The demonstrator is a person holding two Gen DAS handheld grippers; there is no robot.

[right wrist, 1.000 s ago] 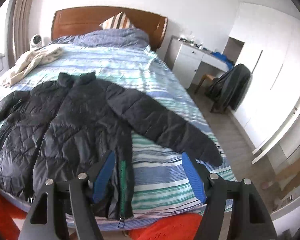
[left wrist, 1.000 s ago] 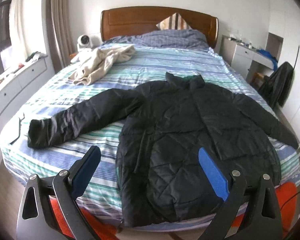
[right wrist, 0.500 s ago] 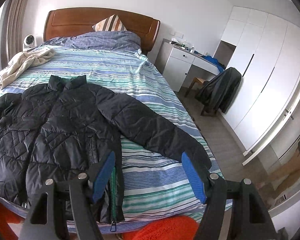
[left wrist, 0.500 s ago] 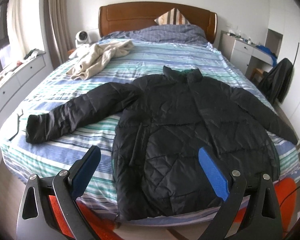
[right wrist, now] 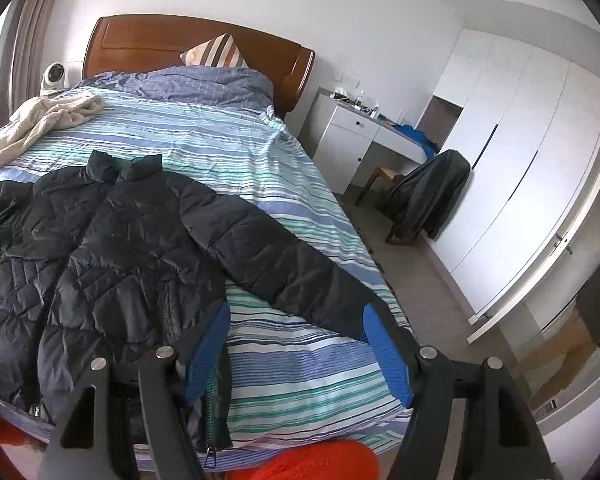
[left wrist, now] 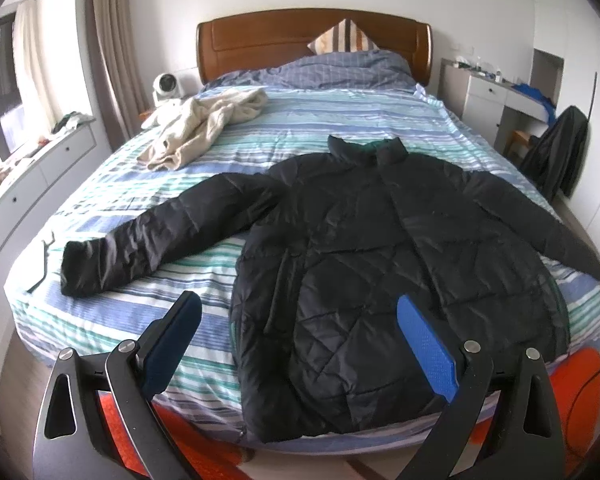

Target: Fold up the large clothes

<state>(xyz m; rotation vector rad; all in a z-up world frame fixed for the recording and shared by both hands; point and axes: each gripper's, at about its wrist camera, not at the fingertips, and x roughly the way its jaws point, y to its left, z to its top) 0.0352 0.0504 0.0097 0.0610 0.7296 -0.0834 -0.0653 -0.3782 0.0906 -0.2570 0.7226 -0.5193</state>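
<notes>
Both tools, left tool (left wrist: 300, 340) and right tool (right wrist: 296, 354), gape empty above black jacket (left wrist: 380, 264).

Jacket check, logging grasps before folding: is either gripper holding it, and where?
Nothing is held. The left gripper and right gripper are open, clear of the black jacket.

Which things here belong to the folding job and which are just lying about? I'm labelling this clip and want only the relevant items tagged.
Part of the job:
- black quilted jacket, spread flat on the bed, sleeves out
- left gripper, open
- right gripper, open

Lying about:
- cream garment, crumpled near the headboard
- striped pillow
- small white fan
- dark garment on the chair
</notes>
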